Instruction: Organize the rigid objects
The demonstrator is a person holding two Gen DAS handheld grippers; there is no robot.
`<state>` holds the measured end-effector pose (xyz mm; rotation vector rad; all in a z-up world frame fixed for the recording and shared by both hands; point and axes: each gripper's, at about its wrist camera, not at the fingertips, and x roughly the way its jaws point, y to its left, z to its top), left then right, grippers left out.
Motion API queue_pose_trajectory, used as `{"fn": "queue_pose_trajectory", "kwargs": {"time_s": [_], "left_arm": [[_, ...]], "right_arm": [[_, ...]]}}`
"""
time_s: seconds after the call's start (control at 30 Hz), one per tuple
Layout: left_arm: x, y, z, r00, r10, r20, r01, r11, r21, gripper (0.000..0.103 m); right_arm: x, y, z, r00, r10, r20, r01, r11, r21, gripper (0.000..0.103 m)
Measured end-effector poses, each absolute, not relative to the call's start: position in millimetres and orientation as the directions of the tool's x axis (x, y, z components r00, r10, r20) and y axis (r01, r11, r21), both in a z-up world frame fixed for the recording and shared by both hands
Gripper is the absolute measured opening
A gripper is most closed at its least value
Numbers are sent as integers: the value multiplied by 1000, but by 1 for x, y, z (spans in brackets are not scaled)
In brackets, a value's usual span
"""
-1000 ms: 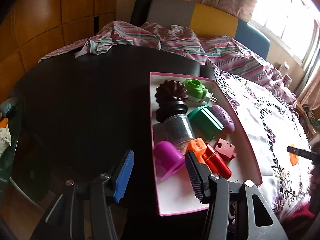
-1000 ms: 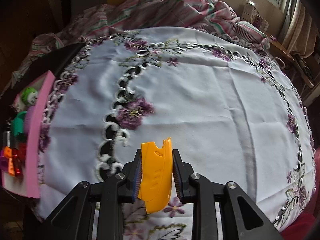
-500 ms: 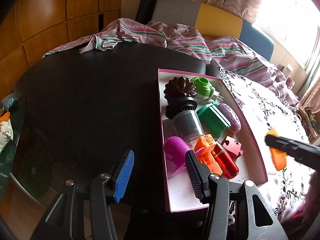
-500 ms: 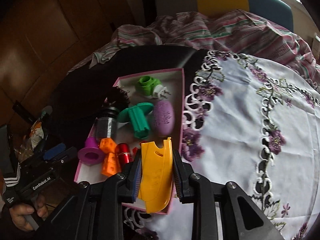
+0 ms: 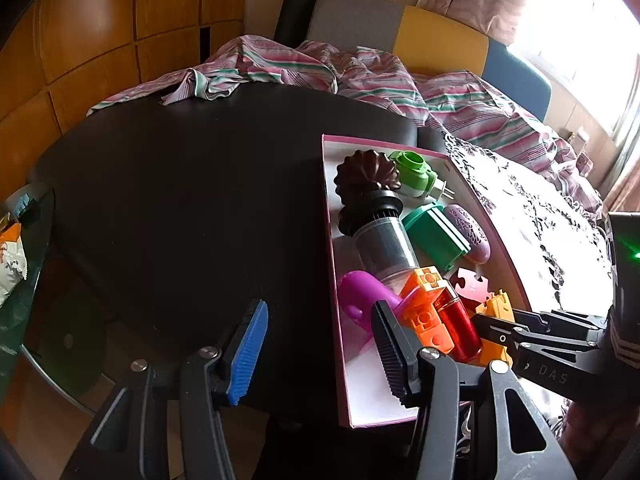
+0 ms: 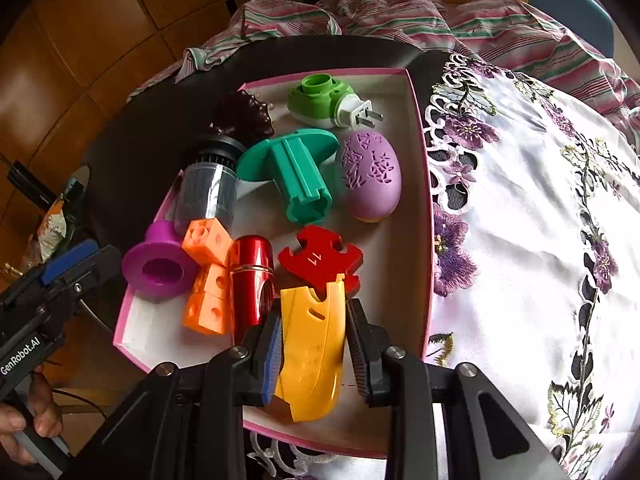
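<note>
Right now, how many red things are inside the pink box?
2. The red metal cylinder lies beside the orange blocks near the box's front. The flat red puzzle piece lies just right of it. Smaller red things may be hidden underneath.

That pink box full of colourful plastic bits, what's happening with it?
A person is tidying small rigid items into the pink-rimmed cardboard box with a hand-held gripper in each hand. The right gripper has the yellow curved plastic piece between its fingers, low over the box's near end beside the red puzzle-shaped piece; its jaws have just been opening, so it is letting go. The left gripper is open and empty at the box's near corner, over the black table.
</note>
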<state>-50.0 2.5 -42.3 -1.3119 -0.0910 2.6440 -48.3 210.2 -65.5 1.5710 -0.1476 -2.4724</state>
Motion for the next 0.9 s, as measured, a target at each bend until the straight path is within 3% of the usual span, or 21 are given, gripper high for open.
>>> {"fn": "queue_pose_trajectory", "kwargs": {"time_s": [0.53,0.9], "left_arm": [[-41,4,-30,-630,181,-755,-140,-983,-119,66],[-26,3,-11,-701,120,-703,-110,-992,-59,84]], "right_arm": [[-36,212,-48,-483,-186,-856,107,-982,154,36],[-25,194,-26,-602,-86,-794,68,-996,56,36]]}}
